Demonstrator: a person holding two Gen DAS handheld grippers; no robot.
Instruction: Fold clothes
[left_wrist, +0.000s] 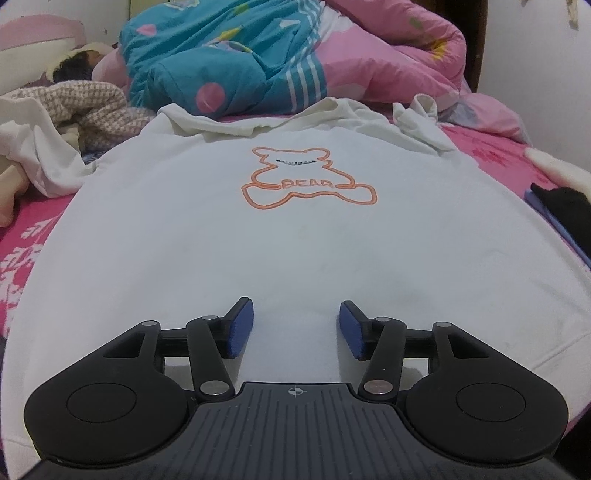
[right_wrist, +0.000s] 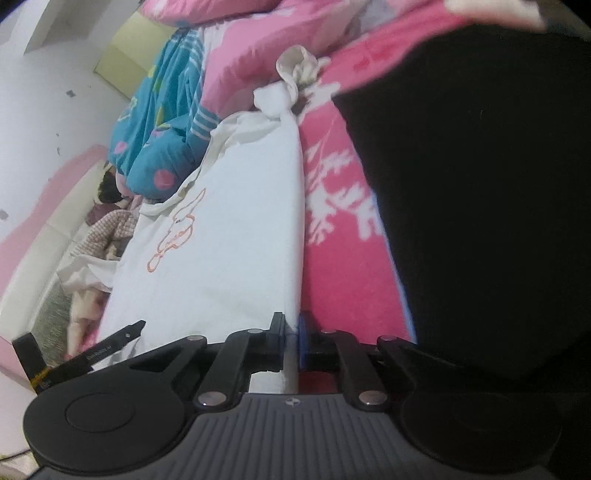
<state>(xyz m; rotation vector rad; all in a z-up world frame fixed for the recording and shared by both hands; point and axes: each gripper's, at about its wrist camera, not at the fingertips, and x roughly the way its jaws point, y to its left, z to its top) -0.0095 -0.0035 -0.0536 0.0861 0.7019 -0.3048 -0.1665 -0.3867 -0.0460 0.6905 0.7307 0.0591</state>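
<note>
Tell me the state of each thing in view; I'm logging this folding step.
white sweatshirt: spread flat on the bed, bear print up, sleeves bunched at the far end.
left gripper: open, over the sweatshirt, nothing between its pads.
right gripper: shut on the sweatshirt's side edge.
blue and pink quilt: rumpled in a heap beyond the sweatshirt.
black garment: lying beside the sweatshirt.

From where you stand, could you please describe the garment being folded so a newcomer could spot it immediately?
On the pink bed cover, in front of the bunched blue-and-pink quilt, a white sweatshirt lies spread flat. Only it carries an orange bear outline with the word BEAR.
</note>
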